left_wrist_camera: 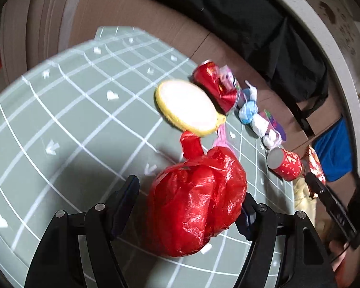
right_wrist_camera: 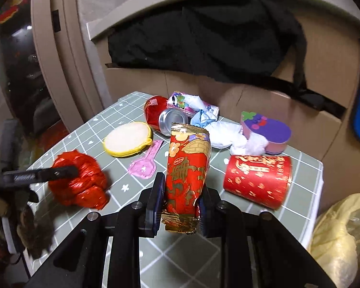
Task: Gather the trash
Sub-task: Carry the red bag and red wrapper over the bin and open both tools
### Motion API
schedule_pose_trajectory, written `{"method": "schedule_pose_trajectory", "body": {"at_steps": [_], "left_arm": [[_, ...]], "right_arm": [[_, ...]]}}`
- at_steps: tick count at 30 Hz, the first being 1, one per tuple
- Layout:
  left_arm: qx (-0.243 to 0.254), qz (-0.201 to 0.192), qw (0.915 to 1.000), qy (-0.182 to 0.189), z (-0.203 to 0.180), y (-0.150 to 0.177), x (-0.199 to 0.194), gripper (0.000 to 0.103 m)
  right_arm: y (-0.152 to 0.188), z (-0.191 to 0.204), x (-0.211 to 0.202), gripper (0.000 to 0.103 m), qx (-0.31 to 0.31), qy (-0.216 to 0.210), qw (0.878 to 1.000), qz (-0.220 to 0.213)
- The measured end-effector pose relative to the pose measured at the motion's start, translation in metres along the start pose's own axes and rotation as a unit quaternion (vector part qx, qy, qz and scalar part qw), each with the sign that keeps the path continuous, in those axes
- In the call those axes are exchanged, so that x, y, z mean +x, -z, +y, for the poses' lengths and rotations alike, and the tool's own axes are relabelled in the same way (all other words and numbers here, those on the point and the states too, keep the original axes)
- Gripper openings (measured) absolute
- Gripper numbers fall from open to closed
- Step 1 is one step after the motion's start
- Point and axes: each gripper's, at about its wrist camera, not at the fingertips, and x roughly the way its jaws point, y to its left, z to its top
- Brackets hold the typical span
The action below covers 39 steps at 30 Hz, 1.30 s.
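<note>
Right gripper (right_wrist_camera: 181, 204) level, jaws clamping one red-gold wrapper (right_wrist_camera: 187, 172) | left gripper (left_wrist_camera: 187, 206) jaws wide around one red bag (left_wrist_camera: 196, 204) | worktop (left_wrist_camera: 60, 120): two red cans (right_wrist_camera: 256, 182)

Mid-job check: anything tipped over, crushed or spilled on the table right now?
Two containers lie on their sides: a red can at the back, open end facing the camera, and a red paper cup near the right edge. The red-and-gold wrapper in the right gripper is crumpled. No spill shows.

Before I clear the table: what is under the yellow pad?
The pink spoon's handle tip touches the pad's loop; otherwise only green tablecloth shows around it. Whatever lies beneath is covered.
</note>
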Motion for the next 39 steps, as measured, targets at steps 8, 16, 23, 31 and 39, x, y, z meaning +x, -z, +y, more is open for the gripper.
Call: {"method": "schedule_pose_trajectory", "body": {"at_steps": [8, 16, 23, 31, 39], "left_arm": [[0.063, -0.05, 0.9967, -0.011, -0.057, 0.001, -0.018, 0.051], [0.186, -0.17, 0.9676, 0.016, -0.179, -0.005, -0.073, 0.051], [0.247, -0.218, 0.9409, 0.078, -0.281, -0.007, -0.093, 0.051], [0.288, -0.206, 0.9256, 0.133, -0.368, 0.016, -0.071, 0.051], [0.322, -0.157, 0.9188, 0.166, -0.428, 0.055, -0.029, 0.051]], "right_arm": [[0.007, -0.02, -0.033, 0.023, 0.025, -0.006, 0.999, -0.024], [-0.01, -0.043, -0.104, 0.023, 0.012, 0.019, 0.994, -0.105], [-0.031, -0.084, -0.182, 0.023, 0.012, 0.064, 0.982, -0.179], [-0.02, -0.135, -0.24, 0.023, 0.024, 0.133, 0.968, -0.211], [0.008, -0.188, -0.268, 0.023, 0.067, 0.181, 0.959, -0.208]]}}
